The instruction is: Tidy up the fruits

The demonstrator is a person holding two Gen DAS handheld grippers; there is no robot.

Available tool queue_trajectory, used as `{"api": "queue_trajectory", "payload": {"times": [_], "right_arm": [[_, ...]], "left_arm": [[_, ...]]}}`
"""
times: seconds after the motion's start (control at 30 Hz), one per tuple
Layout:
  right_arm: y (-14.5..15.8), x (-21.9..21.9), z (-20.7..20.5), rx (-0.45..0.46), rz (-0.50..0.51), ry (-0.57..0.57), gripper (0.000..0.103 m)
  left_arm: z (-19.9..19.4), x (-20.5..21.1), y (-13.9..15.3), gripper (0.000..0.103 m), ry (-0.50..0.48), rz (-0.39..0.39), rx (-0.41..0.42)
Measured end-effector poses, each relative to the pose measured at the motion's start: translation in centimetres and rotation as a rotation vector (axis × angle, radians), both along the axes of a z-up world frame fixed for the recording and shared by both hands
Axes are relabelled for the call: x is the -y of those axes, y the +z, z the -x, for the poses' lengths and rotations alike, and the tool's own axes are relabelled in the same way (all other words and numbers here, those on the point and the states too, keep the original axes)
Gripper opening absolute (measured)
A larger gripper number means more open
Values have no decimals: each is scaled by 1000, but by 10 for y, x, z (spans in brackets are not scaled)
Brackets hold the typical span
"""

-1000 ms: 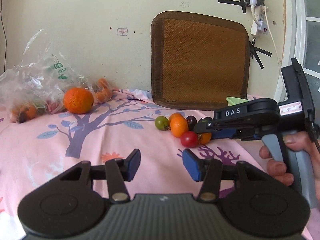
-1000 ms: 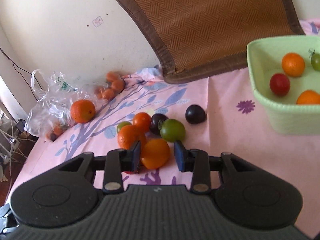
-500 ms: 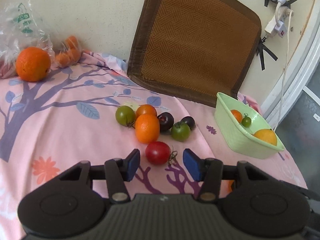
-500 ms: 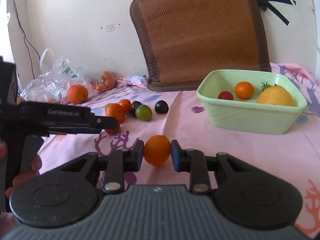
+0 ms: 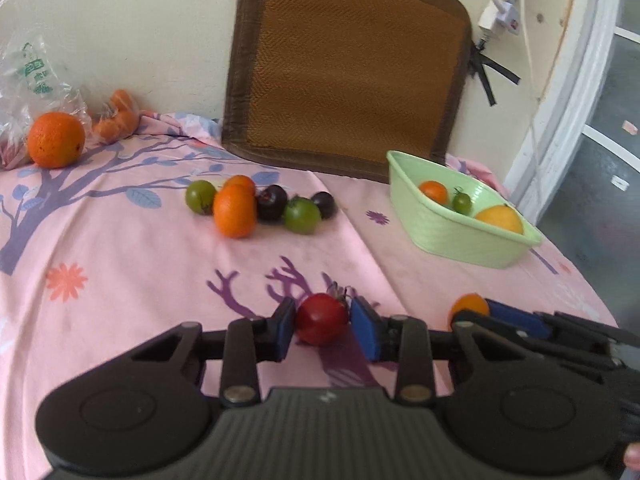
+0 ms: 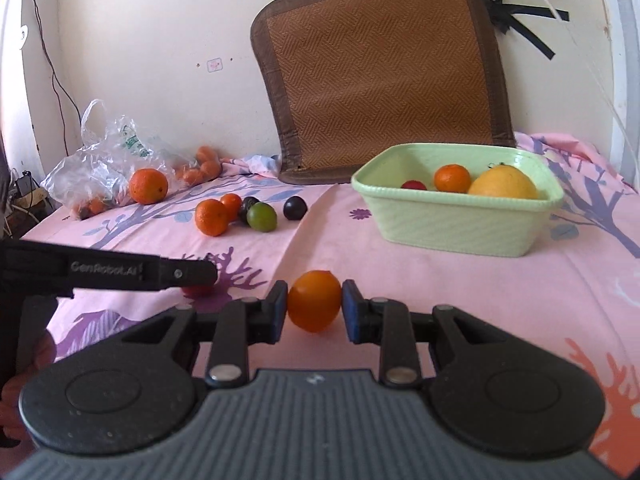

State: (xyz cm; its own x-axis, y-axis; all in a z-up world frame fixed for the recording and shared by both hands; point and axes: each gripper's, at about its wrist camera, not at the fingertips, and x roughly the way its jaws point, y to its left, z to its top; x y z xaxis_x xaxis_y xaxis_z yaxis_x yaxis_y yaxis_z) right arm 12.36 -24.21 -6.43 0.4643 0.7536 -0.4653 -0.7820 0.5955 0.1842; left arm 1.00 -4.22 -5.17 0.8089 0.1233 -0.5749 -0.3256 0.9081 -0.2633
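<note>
Left wrist view: left gripper (image 5: 322,330) pinches a red tomato (image 5: 321,319) clear of the surface (image 5: 120,264), presumably bound for the green basket (image 5: 452,232). Right wrist view: right gripper (image 6: 314,314) clamps an orange (image 6: 314,306), basket (image 6: 460,226) ahead.

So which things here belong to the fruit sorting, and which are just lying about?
Belongs to the job:
left tool shut on red tomato
right tool shut on small orange
green basket
loose fruit cluster

Lying about:
woven mat
plastic bag
power strip
</note>
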Motion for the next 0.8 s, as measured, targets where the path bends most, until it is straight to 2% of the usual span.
{"api": "queue_trajectory", "payload": {"times": [0.17,0.23,0.37,0.47,0.63,0.8], "right_arm": [[0,28,4,54,24,-65,32],[-2,34,4,64,37,-80,32],[-5,37,0,31,38,-83,33],[-8,28,-1,11,82,-42,33],[-10,26,2,30,106,-41,34],[-10,26,3,39,116,-42,34]], "left_arm": [[-6,41,4,31,-123,-34,20],[-10,55,4,31,-149,-86,27],[-16,64,-4,32,-163,-103,-1],[-17,64,-6,33,-161,-108,-14],[-17,73,-7,34,-159,-169,-30],[-16,73,-7,34,-158,-179,-31]]}}
